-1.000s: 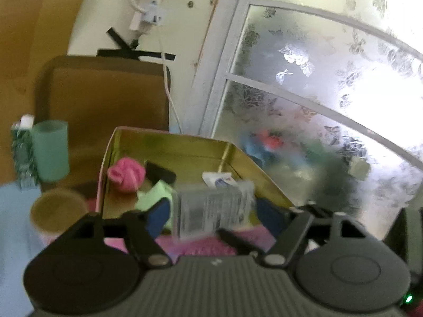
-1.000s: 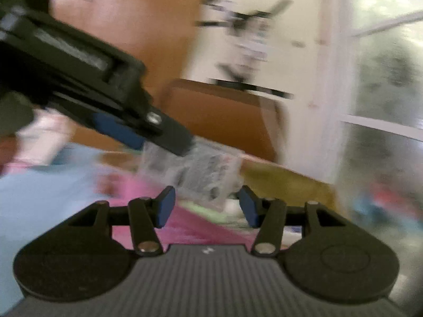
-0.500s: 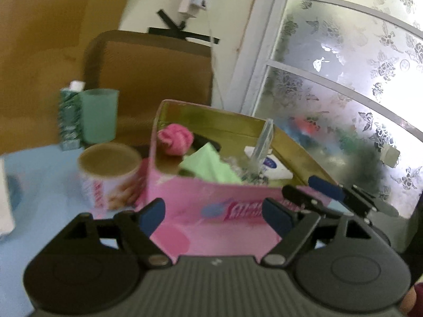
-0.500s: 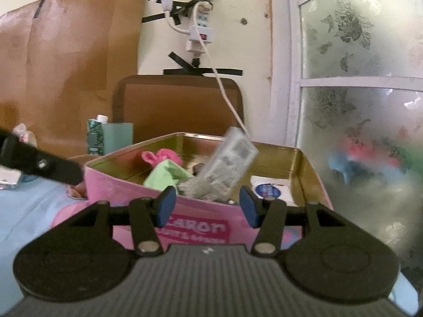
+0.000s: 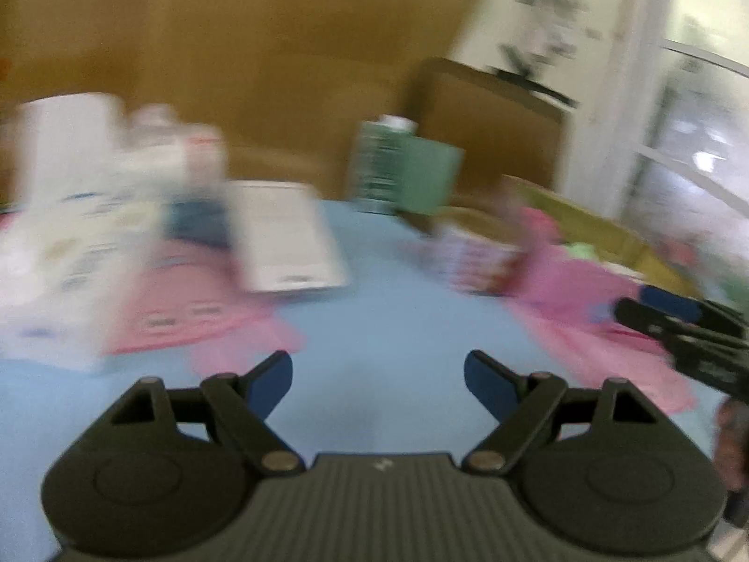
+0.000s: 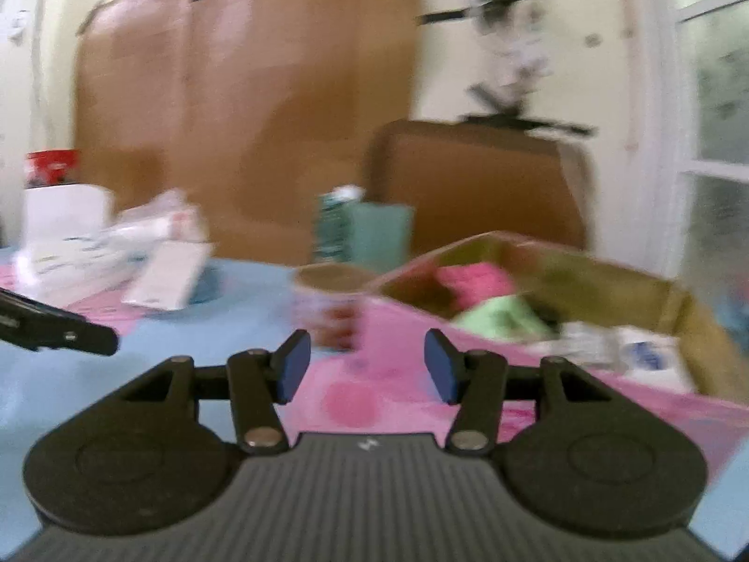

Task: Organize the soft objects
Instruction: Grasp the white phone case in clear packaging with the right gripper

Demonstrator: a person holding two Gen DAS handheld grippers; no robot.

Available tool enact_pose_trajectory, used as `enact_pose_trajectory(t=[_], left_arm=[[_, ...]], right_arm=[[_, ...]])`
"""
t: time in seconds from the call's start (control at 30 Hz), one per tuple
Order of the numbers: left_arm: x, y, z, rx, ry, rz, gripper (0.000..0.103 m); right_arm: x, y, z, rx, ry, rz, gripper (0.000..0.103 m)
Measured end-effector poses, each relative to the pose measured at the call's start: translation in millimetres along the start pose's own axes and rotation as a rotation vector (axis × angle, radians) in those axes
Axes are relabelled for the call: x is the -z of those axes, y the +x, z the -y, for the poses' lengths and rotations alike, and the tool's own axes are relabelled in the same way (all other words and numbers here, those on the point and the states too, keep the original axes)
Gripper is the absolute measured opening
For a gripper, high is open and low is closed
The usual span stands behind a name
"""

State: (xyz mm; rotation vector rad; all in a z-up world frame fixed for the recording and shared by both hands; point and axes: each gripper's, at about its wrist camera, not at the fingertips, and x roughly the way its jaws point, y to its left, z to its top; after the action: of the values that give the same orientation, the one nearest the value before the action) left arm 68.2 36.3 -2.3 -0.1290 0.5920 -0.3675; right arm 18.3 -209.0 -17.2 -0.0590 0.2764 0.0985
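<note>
Both views are motion-blurred. A pink box (image 6: 529, 365) with a gold inside stands at the right and holds a pink ball (image 6: 473, 281), a green cloth (image 6: 501, 314) and white packets (image 6: 622, 351). My right gripper (image 6: 367, 365) is open and empty in front of the box. My left gripper (image 5: 378, 380) is open and empty over the blue table (image 5: 398, 318), left of the box (image 5: 576, 281). White soft packs (image 5: 70, 243) and a flat white packet (image 5: 285, 243) lie at the left.
A paper cup (image 6: 327, 304) stands beside the box's left corner. A green carton and cup (image 6: 365, 229) stand behind it. A pink sheet (image 5: 187, 309) lies under the white packs. A brown chair back (image 6: 477, 178) and a window lie beyond.
The clear packet my left gripper held a second ago dropped into the box. Both grippers have pulled back and swung left, away from the box.
</note>
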Motion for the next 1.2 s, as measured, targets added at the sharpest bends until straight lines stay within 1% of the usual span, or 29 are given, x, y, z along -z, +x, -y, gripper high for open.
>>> enact_pose_trajectory(t=[0.07,0.1,0.17,0.2,0.27,0.3,0.4,0.47,0.5,0.57,0.77,0.93,1.03,1.1,1.13,1.2], left_arm=[[3.9,-5.5,-19.2,-0.067,-0.026,0.018,0.084],[4.8,-7.1,-27.0,-0.077,-0.049,0.023,0.084],[4.8,-12.9,-39.8,-0.045,-0.124,0.049,0.084],[5.1,-16.7,-43.8,-0.042,-0.144,0.075,0.084],[7.1,-22.9,-47.7,-0.045,-0.172,0.115,0.084],[7.8,-26.2,-49.2,-0.036,-0.18,0.135,0.084],[9.7,-35.3,-51.6,-0.029,-0.19,0.18,0.084],[10.2,-38.6,-51.6,-0.028,-0.197,0.205,0.088],[10.2,-39.8,-51.7,-0.029,-0.2,0.215,0.089],[10.4,-41.8,-53.4,-0.027,-0.207,0.229,0.092],[9.5,-39.3,-62.1,-0.009,-0.249,0.222,0.093],[10.1,-37.9,-68.0,0.008,-0.281,0.21,0.093],[11.0,-37.9,-69.2,0.011,-0.288,0.208,0.094],[11.1,-37.9,-69.3,0.011,-0.29,0.208,0.094],[10.9,-38.0,-69.2,0.011,-0.291,0.207,0.094],[10.9,-37.7,-69.3,0.009,-0.293,0.206,0.094]], right_arm=[[-4.6,10.8,-12.4,-0.072,0.015,-0.036,0.061],[-7.6,17.8,-19.4,-0.106,0.019,-0.054,0.062],[-14.4,33.1,-31.8,-0.16,0.023,-0.077,0.07],[-18.2,41.3,-37.4,-0.175,0.024,-0.083,0.072],[-25.2,57.8,-46.9,-0.194,0.029,-0.091,0.075],[-28.0,65.4,-51.3,-0.198,0.032,-0.096,0.075],[-34.3,85.0,-66.4,-0.212,0.052,-0.105,0.081],[-36.1,95.4,-77.1,-0.222,0.07,-0.111,0.087],[-36.7,99.3,-81.0,-0.23,0.077,-0.114,0.088],[-38.9,108.4,-90.1,-0.243,0.082,-0.123,0.092],[-38.7,129.6,-110.6,-0.248,0.063,-0.164,0.096],[-36.6,145.2,-119.3,-0.253,0.068,-0.212,0.096],[-35.9,153.5,-123.3,-0.25,0.053,-0.261,0.095],[-35.2,156.6,-123.3,-0.256,0.056,-0.28,0.084],[-34.8,157.5,-123.0,-0.271,0.06,-0.285,0.075],[-33.8,155.4,-122.7,-0.258,0.059,-0.282,0.072]])
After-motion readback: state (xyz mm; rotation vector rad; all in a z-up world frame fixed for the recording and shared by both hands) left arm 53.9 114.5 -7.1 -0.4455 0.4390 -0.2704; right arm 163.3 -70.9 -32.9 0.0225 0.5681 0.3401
